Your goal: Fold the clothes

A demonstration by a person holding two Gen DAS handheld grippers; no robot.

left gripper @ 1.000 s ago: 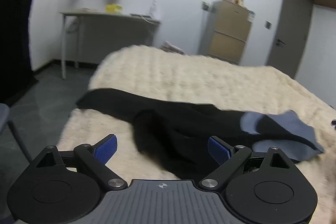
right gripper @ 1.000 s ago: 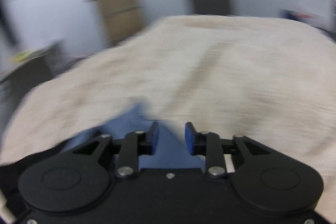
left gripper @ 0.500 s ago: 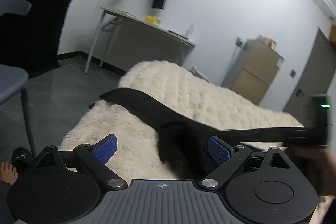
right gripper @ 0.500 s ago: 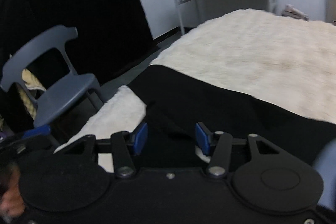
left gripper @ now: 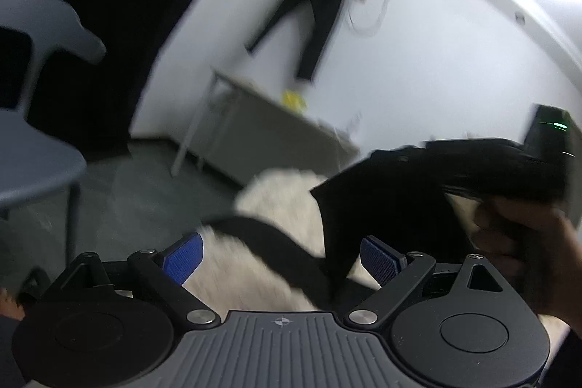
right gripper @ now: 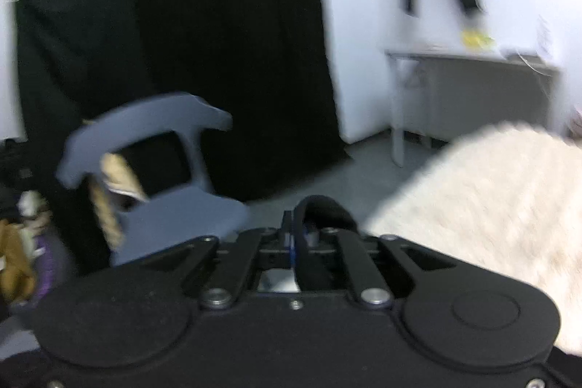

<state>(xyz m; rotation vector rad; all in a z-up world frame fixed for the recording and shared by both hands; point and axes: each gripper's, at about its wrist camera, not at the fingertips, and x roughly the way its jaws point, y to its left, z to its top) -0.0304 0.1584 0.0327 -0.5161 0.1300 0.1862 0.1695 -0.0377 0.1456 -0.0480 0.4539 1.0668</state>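
A black garment (left gripper: 363,206) lies on the cream fluffy blanket (left gripper: 276,191) and is lifted at one edge. My right gripper (right gripper: 300,235) is shut on a fold of this black garment (right gripper: 320,210). In the left wrist view the right gripper (left gripper: 411,166) holds the cloth up at the right, with a hand behind it. My left gripper (left gripper: 282,255) is open and empty, its blue pads (left gripper: 182,259) either side of the cloth below.
A grey plastic chair (right gripper: 163,170) stands left of the bed, also in the left wrist view (left gripper: 32,140). A grey table (left gripper: 269,137) stands against the white wall, with black clothes (left gripper: 316,13) hanging above. A dark curtain (right gripper: 218,42) is behind the chair.
My right gripper has closed on the black garment's edge and lifted it. Both views have swung left and upward toward the chair and wall. The left gripper stays open.
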